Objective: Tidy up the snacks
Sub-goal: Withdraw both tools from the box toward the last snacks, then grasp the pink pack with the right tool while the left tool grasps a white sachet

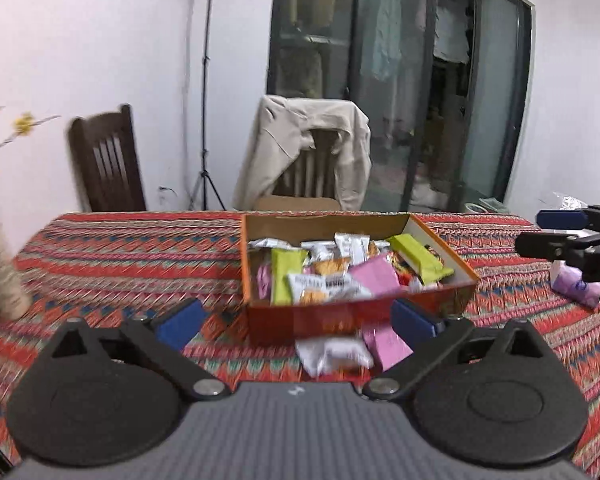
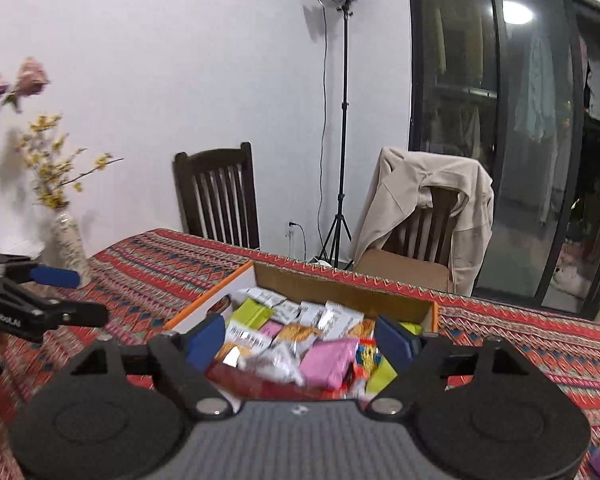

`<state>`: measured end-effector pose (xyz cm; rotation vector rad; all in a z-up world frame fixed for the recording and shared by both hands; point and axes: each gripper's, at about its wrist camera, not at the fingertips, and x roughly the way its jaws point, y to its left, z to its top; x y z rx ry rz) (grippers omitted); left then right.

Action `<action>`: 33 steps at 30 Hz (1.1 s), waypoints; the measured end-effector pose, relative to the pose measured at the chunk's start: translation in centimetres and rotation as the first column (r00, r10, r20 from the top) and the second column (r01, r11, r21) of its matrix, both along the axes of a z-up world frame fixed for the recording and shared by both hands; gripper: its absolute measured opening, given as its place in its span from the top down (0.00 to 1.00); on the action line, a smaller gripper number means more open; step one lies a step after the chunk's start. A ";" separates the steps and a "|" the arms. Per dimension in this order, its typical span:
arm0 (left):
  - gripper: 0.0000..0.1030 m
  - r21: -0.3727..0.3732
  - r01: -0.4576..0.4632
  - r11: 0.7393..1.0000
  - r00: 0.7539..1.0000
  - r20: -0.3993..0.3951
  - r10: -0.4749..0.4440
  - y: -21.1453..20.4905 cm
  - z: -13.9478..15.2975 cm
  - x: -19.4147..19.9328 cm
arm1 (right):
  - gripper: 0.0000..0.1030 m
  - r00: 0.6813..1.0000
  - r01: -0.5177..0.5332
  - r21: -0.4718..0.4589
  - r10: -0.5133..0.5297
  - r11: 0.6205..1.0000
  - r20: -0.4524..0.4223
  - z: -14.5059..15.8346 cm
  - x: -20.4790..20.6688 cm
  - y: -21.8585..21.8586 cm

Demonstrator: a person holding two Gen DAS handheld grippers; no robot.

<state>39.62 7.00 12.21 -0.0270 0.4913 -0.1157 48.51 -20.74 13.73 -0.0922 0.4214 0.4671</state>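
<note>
A: Table (image 1: 140, 248) in patterned cloth, orange box (image 1: 466, 270) mid-table, mostly full of snack packets (image 1: 376, 276). Looks late in the sort.

B: Leftovers?

A: White packet (image 1: 336, 354) and pink packet (image 1: 388, 346) on the cloth, touching the box's near wall. Purple packet (image 1: 576, 286) well off to the right.

B: Tongs?

A: Left gripper (image 1: 296, 318) spread wide, empty, above the two strays. Right gripper (image 2: 300, 340) also spread, empty, over the box.

B: Next?

A: Probably left drops, pinches one stray, lifts over the wall.

B: Labels?

A: Packet print too blurred. Left gripper's body reads "GenRobot.AI", seen from the right wrist.
</note>
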 end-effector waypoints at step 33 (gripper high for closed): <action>0.00 -0.079 -0.060 0.995 0.990 -0.129 0.049 -3.2 -7.5 -14.3 | 0.08 0.982 0.049 0.065 -0.036 0.997 -0.185 -12.0 -19.2 -3.9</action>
